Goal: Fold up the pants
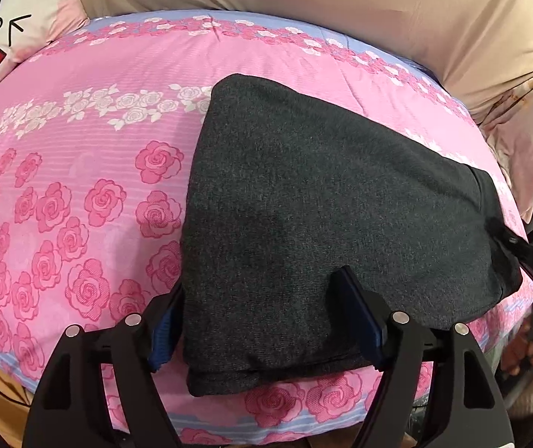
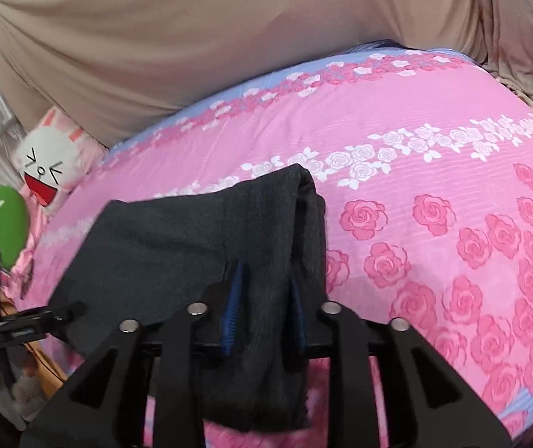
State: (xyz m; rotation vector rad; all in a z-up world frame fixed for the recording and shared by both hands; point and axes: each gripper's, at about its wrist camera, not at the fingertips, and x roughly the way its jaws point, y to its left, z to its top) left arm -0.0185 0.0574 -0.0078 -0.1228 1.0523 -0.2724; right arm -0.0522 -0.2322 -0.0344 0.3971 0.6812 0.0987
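Two grippers point(image 1: 266, 317) point(image 2: 264, 317) pinch knit pants point(image 1: 322, 205).

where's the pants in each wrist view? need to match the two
Left wrist: pants fill centre-right, near edge between the open left gripper fingers.
Right wrist: pants lower centre-left, a raised fold pinched in the right gripper.
Shared landmark: white-rose band on the pink bedspread, just beyond the pants in both.

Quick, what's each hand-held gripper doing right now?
Left hand-held gripper: open, straddling the folded dark grey knit pants.
Right hand-held gripper: shut on the pants.
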